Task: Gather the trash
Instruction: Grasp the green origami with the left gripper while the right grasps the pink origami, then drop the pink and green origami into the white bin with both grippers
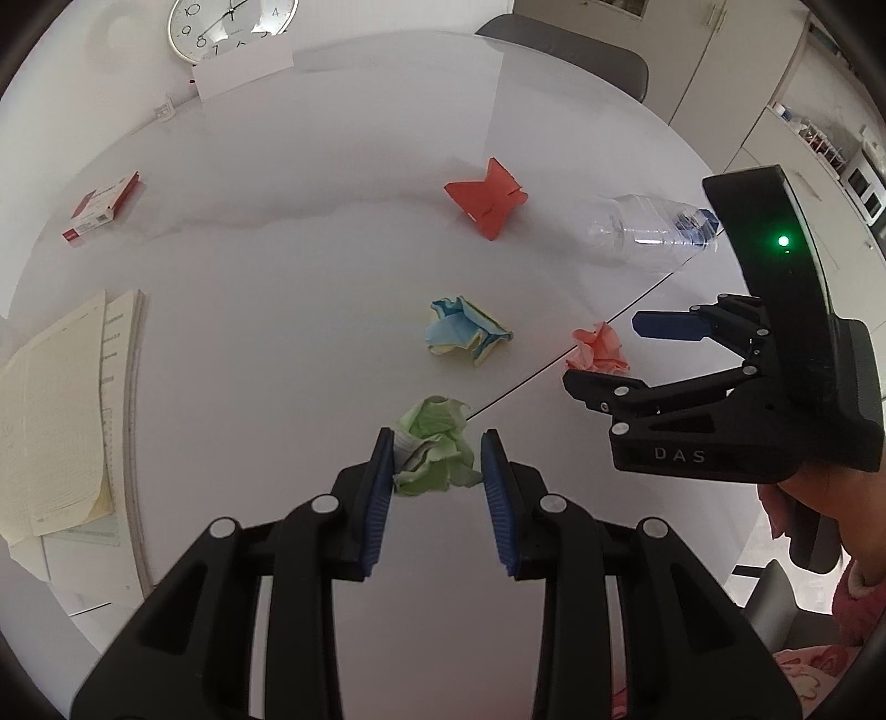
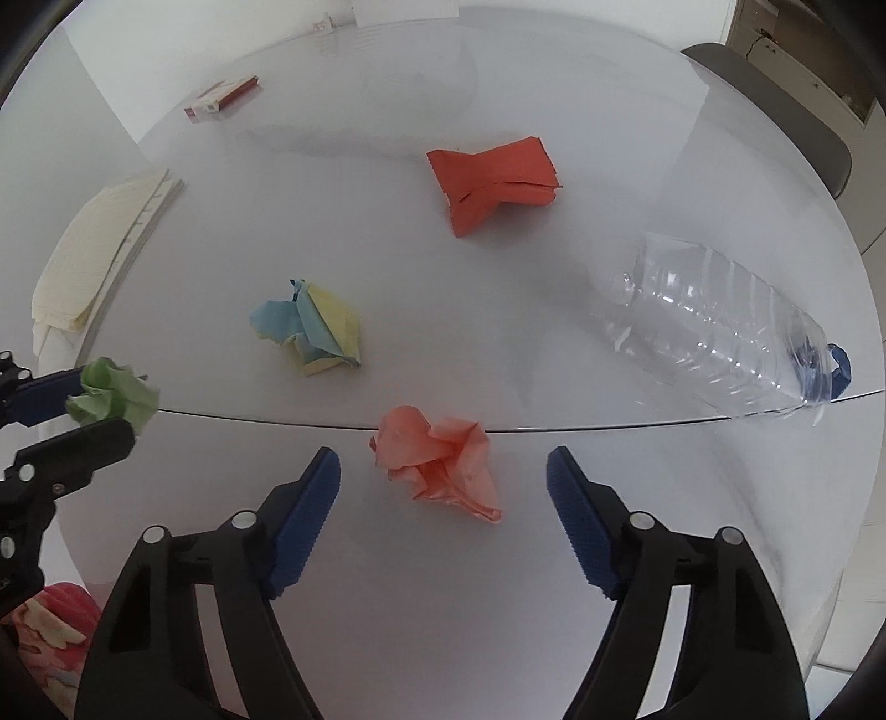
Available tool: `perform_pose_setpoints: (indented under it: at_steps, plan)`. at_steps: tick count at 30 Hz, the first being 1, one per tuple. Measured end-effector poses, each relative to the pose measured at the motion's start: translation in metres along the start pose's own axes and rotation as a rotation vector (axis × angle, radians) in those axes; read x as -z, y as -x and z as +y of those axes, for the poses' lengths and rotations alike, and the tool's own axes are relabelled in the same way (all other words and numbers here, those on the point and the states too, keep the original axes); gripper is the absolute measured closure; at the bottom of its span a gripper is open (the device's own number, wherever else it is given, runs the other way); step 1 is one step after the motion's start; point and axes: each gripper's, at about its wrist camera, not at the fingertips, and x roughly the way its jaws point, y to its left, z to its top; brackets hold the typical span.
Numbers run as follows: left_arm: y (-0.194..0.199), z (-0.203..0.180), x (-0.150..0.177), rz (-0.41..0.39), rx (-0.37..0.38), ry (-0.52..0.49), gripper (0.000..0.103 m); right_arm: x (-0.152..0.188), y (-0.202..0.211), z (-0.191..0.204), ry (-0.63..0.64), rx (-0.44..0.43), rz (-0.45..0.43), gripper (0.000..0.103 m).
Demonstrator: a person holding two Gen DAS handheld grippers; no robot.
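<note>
A green crumpled paper ball [image 1: 434,454] sits pinched between the blue pads of my left gripper [image 1: 437,443]; in the right wrist view the same ball [image 2: 113,393] hangs in that gripper [image 2: 105,404] just above the table. My right gripper [image 2: 443,459] stands open over a pink crumpled paper [image 2: 437,471], whose near part lies between the fingers, clear of both pads. In the left wrist view, the right gripper [image 1: 603,354] hovers at the pink paper [image 1: 598,349]. On the table also lie a blue-and-yellow crumpled paper [image 2: 313,332], a red folded paper [image 2: 493,183] and a clear plastic bottle [image 2: 720,332] on its side.
The round white table [image 1: 277,249] has a thin seam running across it. A stack of papers [image 1: 61,415] lies at its left edge, with a small red-and-white box [image 1: 102,205] beyond it. A white card and a clock [image 1: 230,25] are at the back; a grey chair [image 1: 581,55] stands behind.
</note>
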Motion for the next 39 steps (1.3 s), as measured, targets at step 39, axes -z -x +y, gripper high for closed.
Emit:
perform_pose_setpoints:
  at_steps: [39]
  plan:
    - [0.046, -0.179, -0.009, -0.07, 0.187, -0.344, 0.072, 0.259, 0.148, -0.176, -0.672, 0.081, -0.137, 0.068]
